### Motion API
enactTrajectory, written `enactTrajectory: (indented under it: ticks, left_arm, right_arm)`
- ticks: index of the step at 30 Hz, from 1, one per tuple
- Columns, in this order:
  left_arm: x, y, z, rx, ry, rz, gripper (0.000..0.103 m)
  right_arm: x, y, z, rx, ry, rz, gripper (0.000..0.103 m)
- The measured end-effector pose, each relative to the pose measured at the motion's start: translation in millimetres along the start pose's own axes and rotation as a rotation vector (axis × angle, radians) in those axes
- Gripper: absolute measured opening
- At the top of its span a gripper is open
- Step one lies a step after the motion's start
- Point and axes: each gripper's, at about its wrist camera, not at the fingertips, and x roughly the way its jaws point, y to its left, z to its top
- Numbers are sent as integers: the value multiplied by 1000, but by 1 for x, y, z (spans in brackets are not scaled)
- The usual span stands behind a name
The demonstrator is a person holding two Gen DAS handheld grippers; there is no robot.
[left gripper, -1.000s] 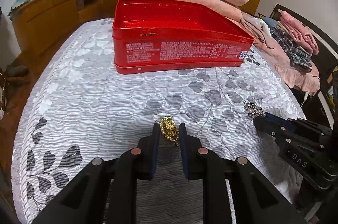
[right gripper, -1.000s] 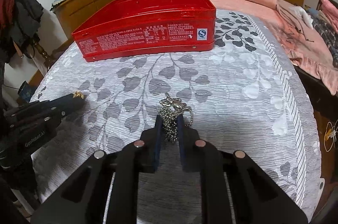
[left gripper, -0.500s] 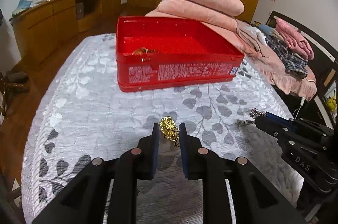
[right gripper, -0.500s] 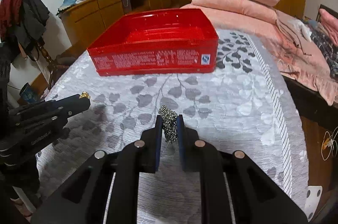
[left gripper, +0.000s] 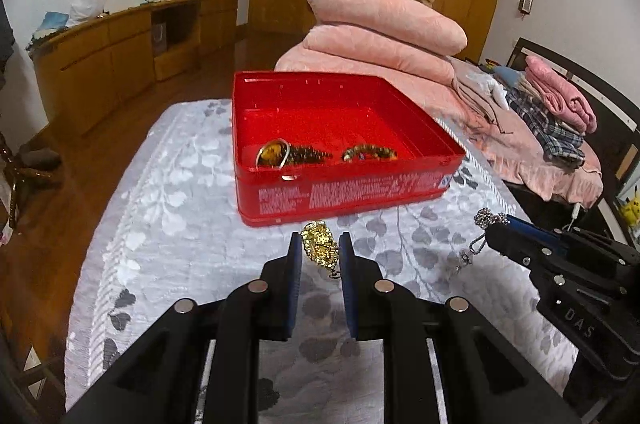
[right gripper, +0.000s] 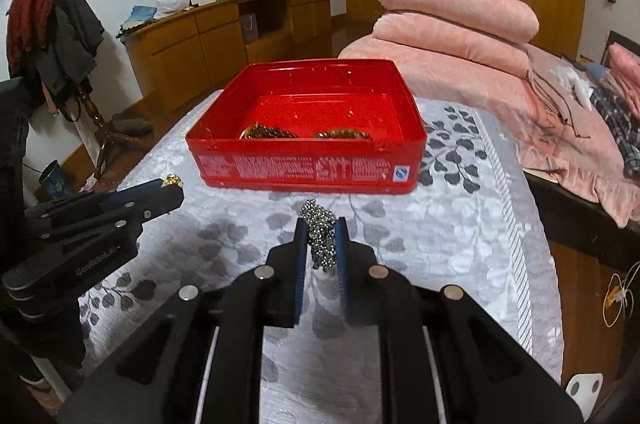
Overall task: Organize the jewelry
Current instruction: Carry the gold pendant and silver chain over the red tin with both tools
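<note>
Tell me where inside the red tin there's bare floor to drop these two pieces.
In the red tin, the far half toward the back wall is bare, as is the right corner. The near wall is crowded: a gold bangle pile at left, a beaded bracelet beside it. Left gripper holds gold jewelry, right gripper a silver chain.

Both wrist views look down along their tongs, side by side, sharing the red tin (left gripper: 344, 191) ahead.

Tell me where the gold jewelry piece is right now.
The gold jewelry piece is pinched in the left claw, above the grey leaf-patterned bedspread and just short of the open red tin box.
</note>
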Motion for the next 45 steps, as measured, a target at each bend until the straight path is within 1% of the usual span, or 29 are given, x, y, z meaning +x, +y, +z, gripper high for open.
enactTrajectory:
  ticks: [12,20,35,45]
  left_arm:
    - [1,3,20,-9,-32,20,18]
    - [11,4,38,-16,-40,30,18]
    - [42,14,74,-40,-42,78,18]
    - [77,16,94,-54,-9,78,18]
  right_arm:
    - [0,4,23,-5,-29,8,13]
    - [7,1,43,-3,-40,13,13]
    - [38,-8,77,15,-28,23,13]
    - [68,-18,101,30,-11,32,13]
